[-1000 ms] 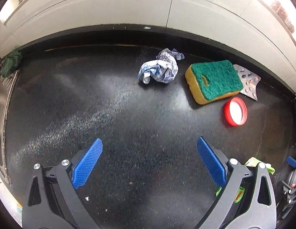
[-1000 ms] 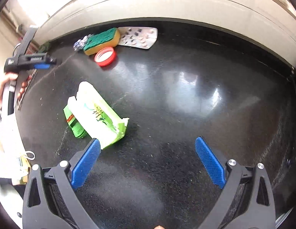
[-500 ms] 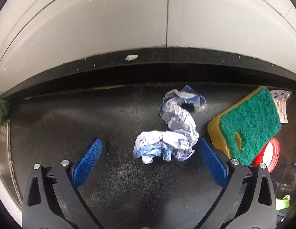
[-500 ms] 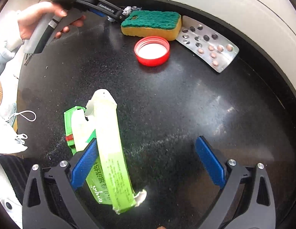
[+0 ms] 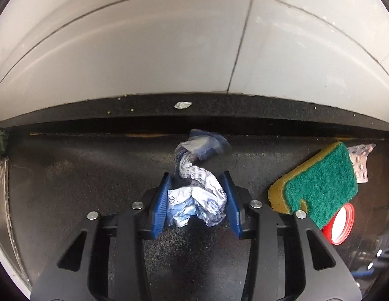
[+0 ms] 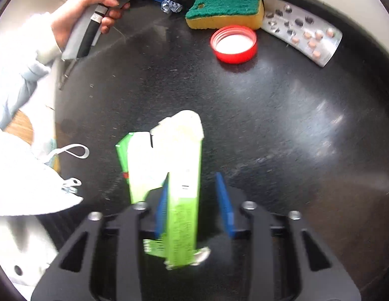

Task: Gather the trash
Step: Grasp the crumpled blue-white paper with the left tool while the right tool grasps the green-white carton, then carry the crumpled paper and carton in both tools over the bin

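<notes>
Both wrist cameras look steeply down, close to black speckled counter (image 5: 69, 188); shared: green-and-yellow sponge (image 5: 319, 188), red plastic cap (image 6: 234, 44).

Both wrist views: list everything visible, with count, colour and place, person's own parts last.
crumpled wrapper: one, white and blue, by the back ledge, between the left pads.
green carton: one, flattened, green and white, between the right jaws; left pad touches it, right pad apart.
sponge: one, yellow with green top, right of the wrapper.
bottle cap: one, red, in front of the sponge.
blister pack: one, silver, pinkish pills, right of the sponge.
countertop: one, black speckled.
wall tiles: white, behind.
left hand-held gripper: black, blue pads, just closing.
right hand-held gripper: black, blue pads, just closing.
hand: one, pale sleeve, gripping the left handle.
</notes>
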The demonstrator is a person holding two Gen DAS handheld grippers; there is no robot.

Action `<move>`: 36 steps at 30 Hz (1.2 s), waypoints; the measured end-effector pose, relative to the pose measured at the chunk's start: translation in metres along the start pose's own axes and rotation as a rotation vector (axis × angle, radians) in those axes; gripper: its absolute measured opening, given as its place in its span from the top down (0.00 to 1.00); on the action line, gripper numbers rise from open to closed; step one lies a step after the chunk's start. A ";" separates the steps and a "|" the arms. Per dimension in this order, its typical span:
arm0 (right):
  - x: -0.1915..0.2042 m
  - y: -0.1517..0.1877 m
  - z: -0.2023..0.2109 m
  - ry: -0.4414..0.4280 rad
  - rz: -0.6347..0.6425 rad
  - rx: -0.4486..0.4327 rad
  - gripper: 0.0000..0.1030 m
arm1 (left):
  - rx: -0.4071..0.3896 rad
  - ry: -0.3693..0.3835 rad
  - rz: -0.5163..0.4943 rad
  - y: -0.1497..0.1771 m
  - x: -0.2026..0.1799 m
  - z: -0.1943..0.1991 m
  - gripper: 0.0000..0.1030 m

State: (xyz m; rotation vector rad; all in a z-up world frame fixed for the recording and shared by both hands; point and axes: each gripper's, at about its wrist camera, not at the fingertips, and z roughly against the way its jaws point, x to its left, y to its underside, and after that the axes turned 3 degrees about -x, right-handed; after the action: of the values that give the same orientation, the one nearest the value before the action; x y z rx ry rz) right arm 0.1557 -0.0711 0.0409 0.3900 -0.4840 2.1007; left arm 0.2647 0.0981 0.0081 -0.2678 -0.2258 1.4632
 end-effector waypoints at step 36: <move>0.058 -0.019 0.059 0.330 -0.028 -0.291 0.82 | -0.116 -0.212 0.520 0.381 0.150 0.233 0.62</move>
State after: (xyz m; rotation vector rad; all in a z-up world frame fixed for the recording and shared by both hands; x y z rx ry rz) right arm 0.1462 -0.0479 0.1219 -0.1166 -0.5712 1.9787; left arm -0.1532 0.2906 0.1075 -0.2777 -0.4363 2.0004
